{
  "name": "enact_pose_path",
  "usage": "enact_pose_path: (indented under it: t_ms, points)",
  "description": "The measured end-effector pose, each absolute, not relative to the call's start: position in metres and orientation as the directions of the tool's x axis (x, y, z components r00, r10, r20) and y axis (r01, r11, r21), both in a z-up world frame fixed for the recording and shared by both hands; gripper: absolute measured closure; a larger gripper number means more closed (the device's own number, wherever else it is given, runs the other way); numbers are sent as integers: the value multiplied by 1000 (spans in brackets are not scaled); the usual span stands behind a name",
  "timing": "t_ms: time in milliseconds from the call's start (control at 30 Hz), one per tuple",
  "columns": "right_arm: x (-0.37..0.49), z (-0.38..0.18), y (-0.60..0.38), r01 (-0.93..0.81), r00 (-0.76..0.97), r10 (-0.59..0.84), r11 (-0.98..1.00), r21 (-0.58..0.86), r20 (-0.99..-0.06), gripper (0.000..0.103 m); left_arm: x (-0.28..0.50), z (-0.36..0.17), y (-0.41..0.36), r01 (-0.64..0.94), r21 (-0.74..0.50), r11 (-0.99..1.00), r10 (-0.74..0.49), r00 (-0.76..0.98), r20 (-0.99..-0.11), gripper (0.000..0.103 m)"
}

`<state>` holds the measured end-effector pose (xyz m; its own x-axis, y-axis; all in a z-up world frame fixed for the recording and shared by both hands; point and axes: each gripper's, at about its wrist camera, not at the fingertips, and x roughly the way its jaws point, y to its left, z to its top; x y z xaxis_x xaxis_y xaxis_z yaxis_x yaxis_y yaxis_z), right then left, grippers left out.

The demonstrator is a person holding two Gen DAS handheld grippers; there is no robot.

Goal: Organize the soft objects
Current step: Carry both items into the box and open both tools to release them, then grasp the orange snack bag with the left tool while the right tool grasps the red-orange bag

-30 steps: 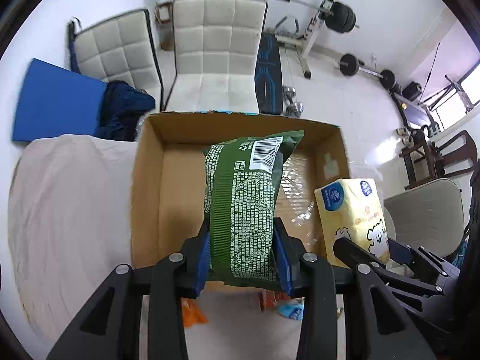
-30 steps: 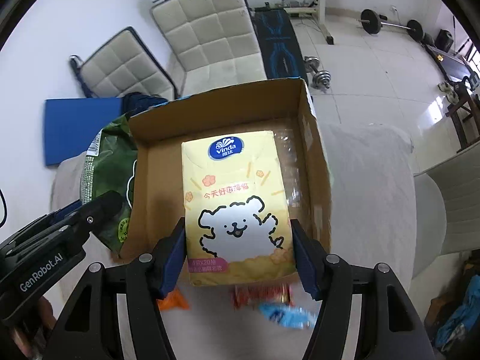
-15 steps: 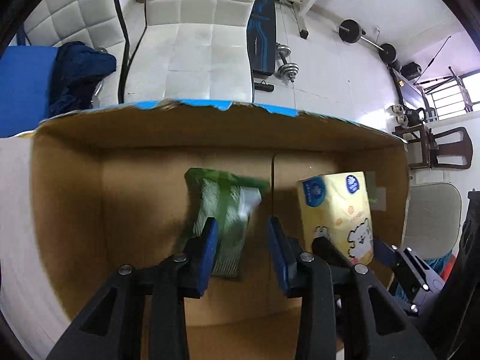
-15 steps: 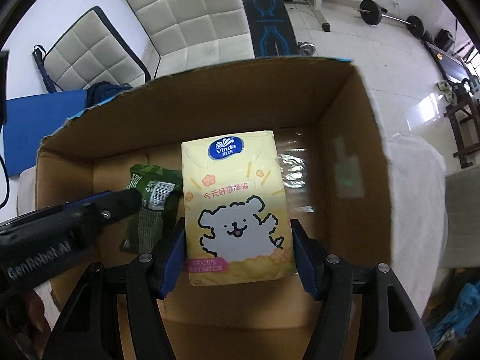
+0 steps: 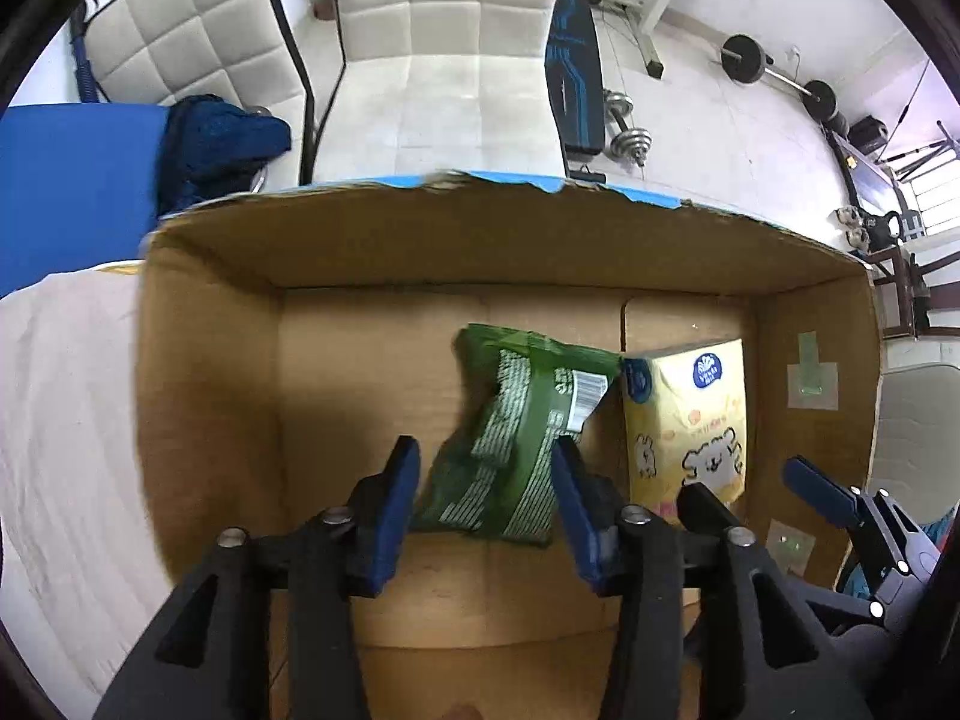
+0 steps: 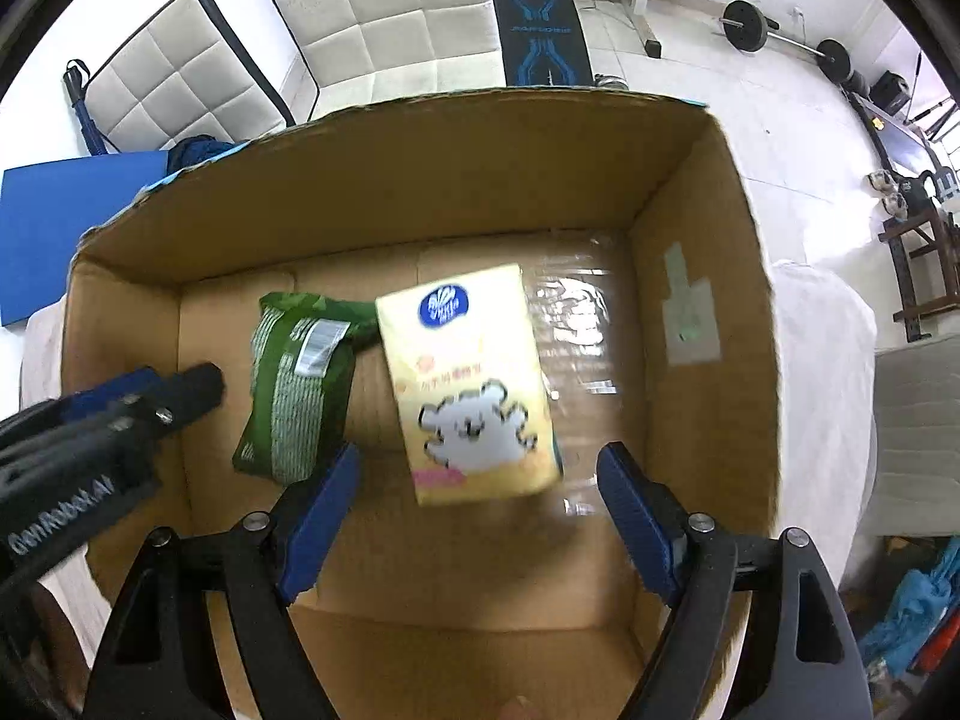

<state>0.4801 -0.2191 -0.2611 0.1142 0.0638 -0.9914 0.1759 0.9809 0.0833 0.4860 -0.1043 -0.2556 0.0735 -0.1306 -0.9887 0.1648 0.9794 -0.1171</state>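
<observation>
Left gripper (image 5: 483, 489): fingers (image 5: 396, 498) have just been parting and now stand released. The green snack bag (image 5: 516, 438) lies between them inside the box; a gap shows at the left pad, while the right pad sits at the bag's edge and contact there cannot be confirmed.

Right gripper (image 6: 480, 510): fingers (image 6: 636, 516) have just been spreading and stand wide apart, released. The yellow tissue pack (image 6: 474, 384) is between and beyond them, clear of both pads, slightly blurred, tilted with its printed face up.

Both items are inside the open cardboard box (image 6: 708, 276). The green snack bag (image 6: 300, 378) is left of centre on the box floor; the yellow tissue pack (image 5: 684, 414) is just beside it on the right, their upper corners meeting. A strip of clear tape glints on the floor at the right side.

The cardboard box (image 5: 204, 360) rests on a surface covered with pale cloth (image 5: 66, 408). Beyond its far wall stand two white padded chairs (image 5: 444, 54), a blue mat (image 5: 72, 180), and weight equipment (image 5: 774, 66) on a tiled floor.
</observation>
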Motion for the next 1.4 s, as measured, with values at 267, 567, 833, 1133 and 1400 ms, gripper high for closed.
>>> enact_pose_path:
  t_ms: [267,567,833,1133,1400]
  points:
    - [436,-222,-207,172,129,39,983,61,-991,0,445,-213,-73,158,-53,986,-88,222,-971,8]
    - [377,-177,-193,160,171,34,985,62,-985,0,384,-169,-63,161,-24,987,-73,306,-949,7]
    - [319,-121,-182,118,248,51,990,83,-967,0,321,-123,-59,162,-5,987,-68,383,-921,7]
    - [274,-77,-182,102,310,79,988,116,-947,0,273,-88,-57,155,-19,988,-85,429,-899,7]
    - [263,-64,-188,82,308,114,986,146,-944,0,260,-72,-54,147,-24,989,-89,451,-888,7]
